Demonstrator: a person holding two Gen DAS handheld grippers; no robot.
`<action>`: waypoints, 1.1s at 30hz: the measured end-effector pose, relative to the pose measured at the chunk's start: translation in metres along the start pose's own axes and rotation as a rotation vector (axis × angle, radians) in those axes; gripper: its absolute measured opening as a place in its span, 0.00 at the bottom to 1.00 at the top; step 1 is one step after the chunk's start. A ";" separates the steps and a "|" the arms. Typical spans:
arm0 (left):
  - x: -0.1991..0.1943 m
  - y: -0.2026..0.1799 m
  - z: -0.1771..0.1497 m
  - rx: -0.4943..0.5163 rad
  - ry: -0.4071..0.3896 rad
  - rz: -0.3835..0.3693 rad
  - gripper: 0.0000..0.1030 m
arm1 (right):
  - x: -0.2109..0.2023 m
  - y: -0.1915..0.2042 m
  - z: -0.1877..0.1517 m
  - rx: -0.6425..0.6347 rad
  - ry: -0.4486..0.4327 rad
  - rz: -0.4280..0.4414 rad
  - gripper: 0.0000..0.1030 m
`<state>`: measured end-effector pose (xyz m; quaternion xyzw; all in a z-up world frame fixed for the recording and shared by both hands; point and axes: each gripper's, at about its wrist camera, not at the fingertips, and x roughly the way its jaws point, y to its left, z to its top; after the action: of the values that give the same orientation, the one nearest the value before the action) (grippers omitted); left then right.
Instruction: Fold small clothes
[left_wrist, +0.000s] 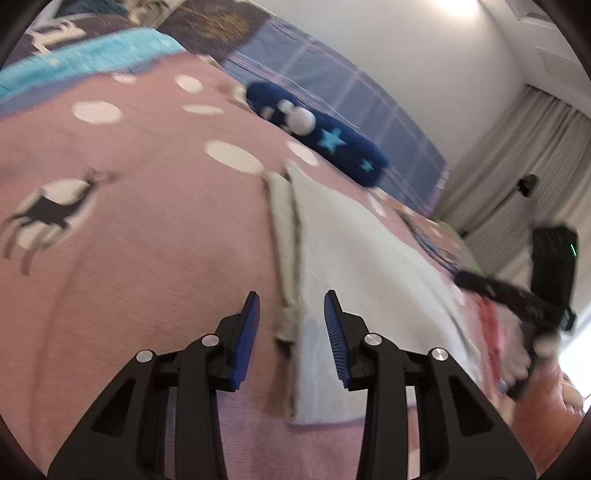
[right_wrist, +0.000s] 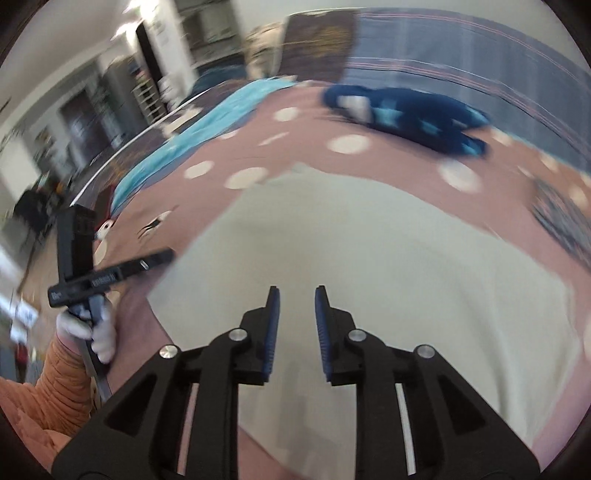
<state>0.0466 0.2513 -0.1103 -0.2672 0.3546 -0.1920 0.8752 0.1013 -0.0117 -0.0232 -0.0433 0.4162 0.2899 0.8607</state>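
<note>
Two grippers hang tilted down over a bed. On the left gripper (left_wrist: 291, 306) the blue ribbed fingers (left_wrist: 247, 339) are spread apart above the folded edge of a soft white cloth (left_wrist: 362, 288), pinching nothing. On the right gripper (right_wrist: 296, 302) the fingers (right_wrist: 271, 332) sit a little apart over the wide flat middle of that cloth, gripping nothing. It lies smooth on a pink blanket (left_wrist: 129, 258) with pale dots and deer. A fuzzy dark blue toy (left_wrist: 325, 136) with stars lies farther back.

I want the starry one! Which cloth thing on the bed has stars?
The dark blue plush piece by the plaid pillow has turquoise stars. The pale garment near the grippers is plain.
</note>
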 end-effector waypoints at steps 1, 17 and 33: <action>0.002 -0.002 -0.001 0.017 0.022 -0.053 0.36 | 0.008 0.010 0.009 -0.020 0.011 0.012 0.23; 0.005 -0.027 -0.009 0.130 0.036 -0.166 0.37 | 0.181 0.066 0.135 -0.114 0.254 0.055 0.28; -0.005 -0.043 -0.018 0.140 0.055 -0.270 0.44 | 0.212 0.072 0.133 -0.223 0.307 -0.044 0.08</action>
<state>0.0243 0.2142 -0.0926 -0.2453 0.3252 -0.3392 0.8479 0.2578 0.1883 -0.0822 -0.1911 0.5070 0.3053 0.7831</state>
